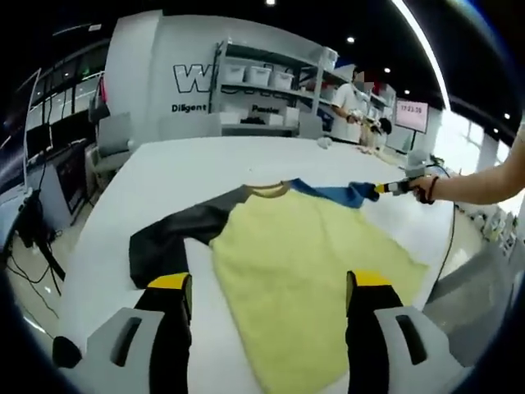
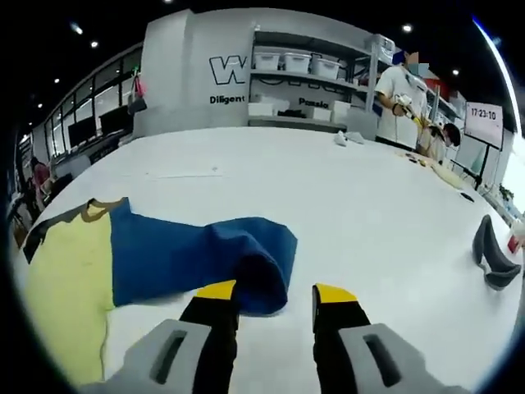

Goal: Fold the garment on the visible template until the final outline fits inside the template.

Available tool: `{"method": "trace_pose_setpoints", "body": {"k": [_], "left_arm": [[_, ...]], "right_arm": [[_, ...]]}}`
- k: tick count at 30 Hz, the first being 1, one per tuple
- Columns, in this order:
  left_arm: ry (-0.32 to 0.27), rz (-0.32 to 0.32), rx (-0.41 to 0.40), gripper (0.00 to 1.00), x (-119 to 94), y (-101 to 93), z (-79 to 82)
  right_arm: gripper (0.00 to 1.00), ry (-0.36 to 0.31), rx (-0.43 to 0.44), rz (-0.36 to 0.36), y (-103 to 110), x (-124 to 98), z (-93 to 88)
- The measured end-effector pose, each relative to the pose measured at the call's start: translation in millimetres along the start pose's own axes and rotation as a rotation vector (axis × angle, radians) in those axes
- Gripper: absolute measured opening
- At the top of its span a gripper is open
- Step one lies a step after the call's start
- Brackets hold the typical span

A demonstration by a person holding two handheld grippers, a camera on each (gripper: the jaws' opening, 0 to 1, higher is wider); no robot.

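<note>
On the white table [image 1: 189, 176] lies a garment with a pale yellow body [image 1: 303, 263], a dark grey sleeve [image 1: 176, 238] and a blue sleeve [image 1: 332, 193]. My left gripper [image 1: 269, 283] stands open over the yellow body's near part, one jaw on each side. In the right gripper view the blue sleeve [image 2: 197, 254] runs out from the yellow body [image 2: 66, 287], its end doubled over just ahead of the left jaw. My right gripper [image 2: 276, 292] is open, with bare table between its jaws. In the left gripper view a hand holds the right gripper [image 1: 395, 187] at the sleeve's end.
A dark curved object [image 2: 490, 254] lies on the table at the right. Shelves with white bins [image 2: 295, 74] and a person [image 2: 402, 98] stand beyond the far edge. A chair [image 1: 111, 144] and cables [image 1: 33, 238] sit off the table's left side.
</note>
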State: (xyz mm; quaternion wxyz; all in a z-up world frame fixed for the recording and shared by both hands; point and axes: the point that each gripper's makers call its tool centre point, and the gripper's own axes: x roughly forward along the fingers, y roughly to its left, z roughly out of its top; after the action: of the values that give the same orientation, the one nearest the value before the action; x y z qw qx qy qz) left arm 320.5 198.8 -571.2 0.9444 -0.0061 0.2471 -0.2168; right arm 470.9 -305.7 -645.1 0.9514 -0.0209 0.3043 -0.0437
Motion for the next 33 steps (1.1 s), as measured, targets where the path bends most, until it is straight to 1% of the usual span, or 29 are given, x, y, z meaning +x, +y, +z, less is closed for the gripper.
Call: {"method": "trace_pose_setpoints", "body": {"k": [2, 6, 9, 10, 12, 15, 16, 18, 19, 20, 21, 23, 25, 27, 28, 30, 33], "left_arm": [[-0.006, 0.001, 0.000, 0.73, 1, 0.5, 4.5], [-0.012, 0.004, -0.001, 0.71, 1, 2.3, 7.1], [-0.009, 0.009, 0.003, 0.69, 1, 4.0, 7.1], [-0.008, 0.012, 0.003, 0.68, 1, 4.8, 6.8], [-0.007, 0.020, -0.005, 0.67, 0, 7.7, 6.0], [-0.012, 0.017, 0.001, 0.65, -1, 6.3, 6.4], [-0.015, 0.015, 0.005, 0.64, -1, 5.3, 6.9], [-0.017, 0.010, 0.006, 0.63, -2, 4.2, 7.4], [-0.023, 0.008, 0.008, 0.63, -2, 4.1, 8.4], [-0.026, 0.005, 0.009, 0.63, -3, 4.1, 9.1], [-0.026, 0.006, 0.009, 0.63, -3, 4.7, 9.4], [-0.031, 0.004, 0.012, 0.62, -3, 6.3, 10.5], [-0.033, 0.005, 0.008, 0.62, -2, 8.4, 11.3], [-0.036, 0.005, 0.010, 0.61, -2, 9.5, 12.5], [-0.039, 0.005, 0.010, 0.61, -2, 10.1, 14.0], [-0.053, -0.003, 0.011, 0.62, -2, 9.4, 17.1], [-0.056, -0.002, 0.012, 0.62, -2, 11.1, 17.2]], "right_arm": [[0.24, -0.017, -0.017, -0.002, -2, 7, 1.6], [0.20, -0.037, 0.008, 0.001, -3, 17, 8.4], [0.08, -0.037, -0.008, 0.013, 0, 22, 10.6], [0.00, -0.028, 0.003, 0.016, 1, 23, 9.6], [0.00, -0.017, 0.018, 0.020, 1, 23, 8.1], [0.00, -0.026, -0.001, 0.034, 5, 19, 9.8], [0.00, -0.035, -0.001, 0.035, 4, 15, 12.0], [0.00, -0.046, 0.032, 0.023, 0, 9, 14.3], [0.00, -0.064, 0.049, 0.021, -2, 4, 17.0], [0.00, -0.084, 0.044, 0.003, -8, -1, 19.9], [0.00, -0.086, 0.048, 0.002, -9, -3, 20.2], [0.00, -0.102, 0.096, -0.011, -16, -8, 20.8], [0.00, -0.119, 0.167, -0.037, -23, -13, 20.3], [0.00, -0.144, 0.256, -0.044, -27, -17, 20.5], [0.00, -0.166, 0.318, -0.040, -30, -21, 21.0], [0.00, -0.186, 0.413, -0.024, -31, -27, 20.1], [0.00, -0.168, 0.383, -0.027, -30, -30, 14.2]]}}
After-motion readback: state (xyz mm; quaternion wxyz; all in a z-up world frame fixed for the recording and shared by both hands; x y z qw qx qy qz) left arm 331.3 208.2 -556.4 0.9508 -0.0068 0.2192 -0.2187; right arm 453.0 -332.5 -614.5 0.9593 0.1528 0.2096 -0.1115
